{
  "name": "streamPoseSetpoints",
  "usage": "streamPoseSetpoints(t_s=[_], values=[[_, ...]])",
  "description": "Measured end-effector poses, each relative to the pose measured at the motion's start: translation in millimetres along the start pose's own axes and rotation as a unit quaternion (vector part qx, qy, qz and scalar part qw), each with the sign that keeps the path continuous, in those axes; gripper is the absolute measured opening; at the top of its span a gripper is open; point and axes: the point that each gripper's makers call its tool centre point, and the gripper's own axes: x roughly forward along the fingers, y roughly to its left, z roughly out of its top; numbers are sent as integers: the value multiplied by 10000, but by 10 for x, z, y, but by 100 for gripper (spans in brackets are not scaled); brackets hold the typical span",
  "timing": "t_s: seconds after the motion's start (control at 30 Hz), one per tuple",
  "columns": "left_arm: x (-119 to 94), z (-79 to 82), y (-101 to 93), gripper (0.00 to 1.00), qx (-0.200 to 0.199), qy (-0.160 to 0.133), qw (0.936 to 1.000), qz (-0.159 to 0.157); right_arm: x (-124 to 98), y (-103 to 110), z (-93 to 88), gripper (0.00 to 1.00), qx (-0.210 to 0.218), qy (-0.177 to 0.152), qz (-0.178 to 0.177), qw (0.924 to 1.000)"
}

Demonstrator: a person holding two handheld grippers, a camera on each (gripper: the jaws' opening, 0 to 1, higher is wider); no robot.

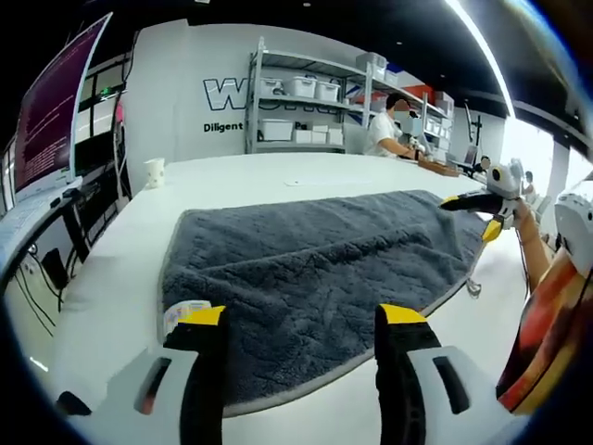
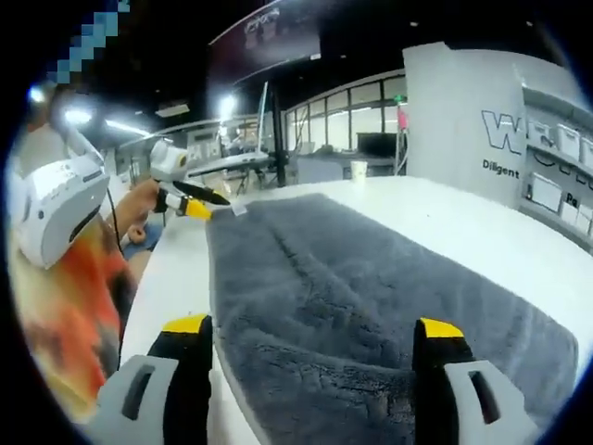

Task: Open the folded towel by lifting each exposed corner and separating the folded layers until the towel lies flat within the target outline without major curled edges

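A dark grey fluffy towel (image 1: 315, 260) lies spread on the white table (image 1: 241, 176), with soft wrinkles and a white label (image 1: 183, 311) at its near-left corner. My left gripper (image 1: 301, 315) hovers open over that near edge, its jaws wide apart with nothing between them. My right gripper (image 1: 474, 206) shows at the towel's far right corner. In the right gripper view the towel (image 2: 343, 287) runs away from my open right gripper (image 2: 315, 326), which holds nothing. At the towel's far corner, by the label (image 2: 239, 210), is the left gripper (image 2: 195, 202).
A paper cup (image 1: 155, 171) stands at the table's far left. Shelving with white bins (image 1: 296, 102) lines the back wall, with a seated person (image 1: 384, 125) beside it. A big screen (image 1: 56, 102) stands on the left. The wearer's white headset (image 2: 56, 209) is close by.
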Motion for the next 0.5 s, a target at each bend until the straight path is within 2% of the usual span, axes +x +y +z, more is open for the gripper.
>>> streamPoseSetpoints(t_s=[0.1,0.27,0.5], values=[[48,14,-197,51,-57,-38,9989,-471,11,-62,-25,99,-83,99,-131,9998],[177,-64,-321,37,120,181,9979,-612,16,-99,-68,99,-158,221,-254,9993],[276,-70,-582,29,71,235,9939,-1079,20,-124,-94,99,-141,272,-294,9991]])
